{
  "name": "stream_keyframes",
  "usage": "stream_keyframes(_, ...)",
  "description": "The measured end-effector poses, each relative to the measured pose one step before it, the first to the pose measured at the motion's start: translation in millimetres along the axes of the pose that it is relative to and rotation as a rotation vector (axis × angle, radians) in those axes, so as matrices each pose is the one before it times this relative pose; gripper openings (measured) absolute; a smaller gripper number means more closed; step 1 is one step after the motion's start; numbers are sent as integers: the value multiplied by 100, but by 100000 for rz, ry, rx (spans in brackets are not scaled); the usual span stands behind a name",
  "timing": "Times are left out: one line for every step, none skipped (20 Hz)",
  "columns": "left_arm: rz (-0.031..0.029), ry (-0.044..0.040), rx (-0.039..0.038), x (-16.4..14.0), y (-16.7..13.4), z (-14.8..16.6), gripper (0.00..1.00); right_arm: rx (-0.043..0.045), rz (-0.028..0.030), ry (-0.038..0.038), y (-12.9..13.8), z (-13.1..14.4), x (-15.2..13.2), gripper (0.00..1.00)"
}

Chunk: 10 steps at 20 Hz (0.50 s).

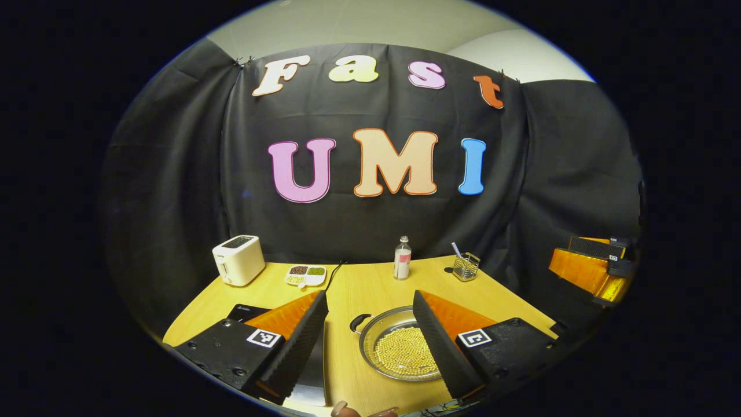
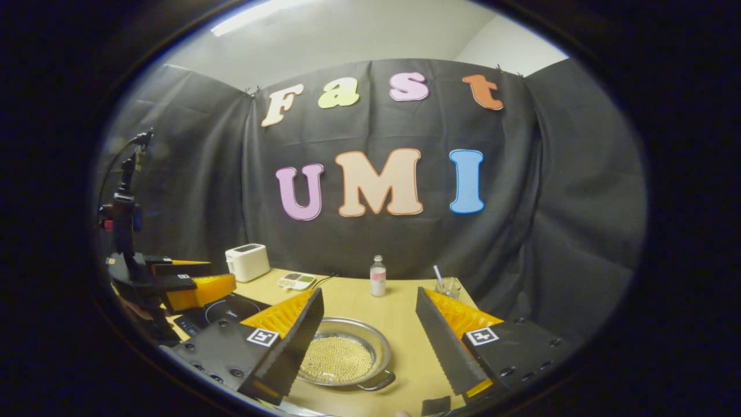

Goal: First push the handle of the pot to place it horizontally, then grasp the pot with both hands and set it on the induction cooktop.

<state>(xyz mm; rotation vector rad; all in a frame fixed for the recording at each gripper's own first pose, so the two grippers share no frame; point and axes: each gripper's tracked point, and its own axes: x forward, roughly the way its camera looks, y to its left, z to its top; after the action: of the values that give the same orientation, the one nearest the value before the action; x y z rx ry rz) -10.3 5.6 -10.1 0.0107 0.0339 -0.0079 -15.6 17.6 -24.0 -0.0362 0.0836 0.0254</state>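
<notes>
Left gripper view: you are holding the left gripper [image 1: 370, 341] above the near edge of the table [image 1: 370, 284], jaws wide and gripping nothing. The pot [image 1: 399, 350] is sitting at 6 o'clock between the fingers, part-hidden by the right-hand finger, its bottom covered in small yellow beads. One black loop handle [image 1: 360, 322] is showing at the pot's 10 o'clock. The induction cooktop [image 1: 248, 313] is lying at 7 o'clock, mostly behind the left-hand finger, apart from the pot. The right gripper [image 1: 596, 267] is hanging at 3 o'clock, off the table's edge.

Right gripper view: you are holding the right gripper [image 2: 367, 341] with jaws wide, also empty. The pot [image 2: 341, 353] is at 6 o'clock, a second handle [image 2: 377, 382] at its 5 o'clock. The cooktop [image 2: 223, 310] is at 8 o'clock, with the left gripper [image 2: 194, 286] hovering over it.

Progress: judging by the diagonal handles, the push is not yet done. Pot untouched, off the cooktop; all steps are remaining.
</notes>
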Motion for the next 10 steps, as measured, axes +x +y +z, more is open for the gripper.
stream_keyframes(-96, 273, -50, 76, 4, -96, 95, 62, 335, 836, 23, -362, 87, 98)
stream_keyframes(403, 616, 4, 50, 91, -131, 95, 452, 412, 1080, 69, -307, 72, 98)
stream_keyframes(-220, 632, -400, 44, -91, -295, 95, 587, 460, 965, 79, -394, 185, 98)
stream_keyframes(-40, 291, -691, -17, -126, -62, 96, 527, 323, 795, 4, -141, -56, 98)
stream_keyframes(-72, 234, -558, -24, 82, 11, 96, 367, 584, 414, 212, -98, -72, 98)
stream_keyframes(75, 60, -56, 22, -23, -20, 94, 179, 709, -326, 48, 28, 198, 97)
stream_keyframes(285, 79, 285, 26, 151, -85, 95, -328, -227, -199, -125, 40, -240, 84)
stream_keyframes(394, 209, 400, 26, 123, -32, 95, -321, -218, 78, -86, 14, 152, 71)
stream_keyframes(56, 94, 51, 0, -6, -69, 95, 132, -215, 376, -10, -114, 83, 72)
stream_keyframes(-55, 215, -162, 24, -7, 19, 95, 675, -243, 620, -71, -175, 22, 72)
